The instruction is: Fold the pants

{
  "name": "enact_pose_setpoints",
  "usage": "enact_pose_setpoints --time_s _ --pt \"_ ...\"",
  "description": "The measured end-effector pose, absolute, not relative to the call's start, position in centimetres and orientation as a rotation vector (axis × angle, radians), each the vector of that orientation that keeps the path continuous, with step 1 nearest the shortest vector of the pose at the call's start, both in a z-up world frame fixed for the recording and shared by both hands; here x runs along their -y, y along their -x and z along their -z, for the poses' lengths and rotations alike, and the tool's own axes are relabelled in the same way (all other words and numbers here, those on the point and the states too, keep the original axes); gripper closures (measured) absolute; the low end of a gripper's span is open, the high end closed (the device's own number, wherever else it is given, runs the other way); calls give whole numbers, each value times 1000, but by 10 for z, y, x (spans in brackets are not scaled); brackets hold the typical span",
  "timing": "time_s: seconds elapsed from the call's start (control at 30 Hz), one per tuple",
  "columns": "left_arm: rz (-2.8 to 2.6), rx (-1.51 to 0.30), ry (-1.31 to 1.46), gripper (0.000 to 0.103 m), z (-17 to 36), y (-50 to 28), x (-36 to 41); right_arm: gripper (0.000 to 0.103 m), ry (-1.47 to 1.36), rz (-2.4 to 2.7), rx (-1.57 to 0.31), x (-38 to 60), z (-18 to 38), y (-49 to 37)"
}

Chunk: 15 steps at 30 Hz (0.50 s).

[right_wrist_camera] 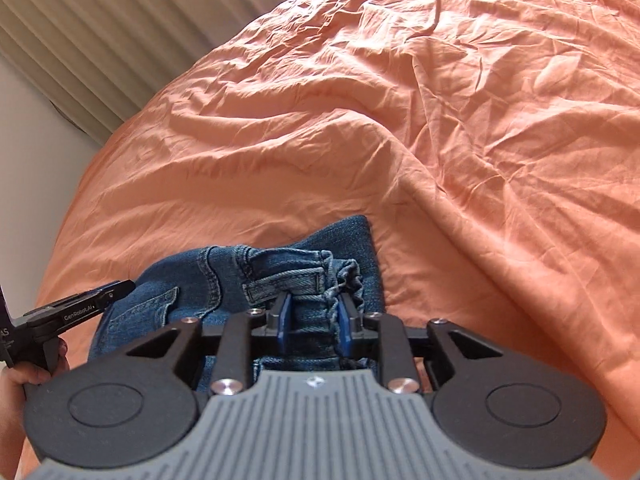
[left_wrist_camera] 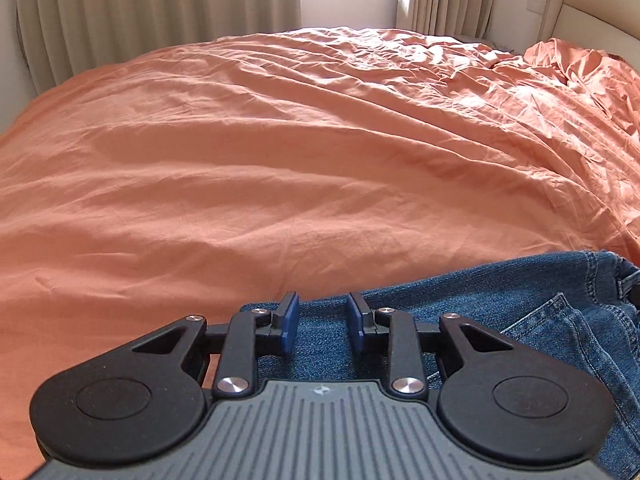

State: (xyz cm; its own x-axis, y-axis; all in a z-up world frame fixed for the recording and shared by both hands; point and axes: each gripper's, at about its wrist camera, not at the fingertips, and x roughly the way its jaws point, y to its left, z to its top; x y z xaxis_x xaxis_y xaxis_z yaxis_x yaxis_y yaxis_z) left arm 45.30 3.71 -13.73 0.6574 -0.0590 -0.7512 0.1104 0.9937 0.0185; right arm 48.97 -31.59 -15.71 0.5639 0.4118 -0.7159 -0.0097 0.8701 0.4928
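The blue jeans (right_wrist_camera: 224, 280) lie bunched on the orange bedspread (right_wrist_camera: 440, 120), the right gripper (right_wrist_camera: 314, 320) pinching their gathered waistband, the left gripper (left_wrist_camera: 323, 322) spread apart over the denim.

We see the pants (right_wrist_camera: 208, 280) are blue jean cloth, thick and a bit rough, with raised seams and light stitching. The waistband bunches up in little wrinkles. The bed cover (left_wrist_camera: 280, 152) is thin orange cloth, soft, matt and full of creases. The curtains (left_wrist_camera: 160, 4) are pale cloth hanging in folds. The left gripper (left_wrist_camera: 323, 322) and the right gripper (right_wrist_camera: 314, 322) look like black matt plastic with shiny silver metal screws, blue pads (left_wrist_camera: 290, 320) that look smooth, and a grey ribbed part. The headboard (left_wrist_camera: 588, 4) looks padded, beige and smooth.
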Motion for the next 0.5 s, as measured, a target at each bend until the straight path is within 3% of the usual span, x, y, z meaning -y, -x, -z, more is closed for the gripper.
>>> enact_pose_setpoints --time_s 0.1,0.23,0.5 --pt "108 -805 -86 68 120 -430 -42 70 -450 -271 -904 322 145 -460" --pt "155 -761 -106 67 92 -385 -52 58 -582 -220 -872 348 146 -410" --pt "278 -728 -104 37 61 -278 -58 58 -990 -240 -909 376 195 -367"
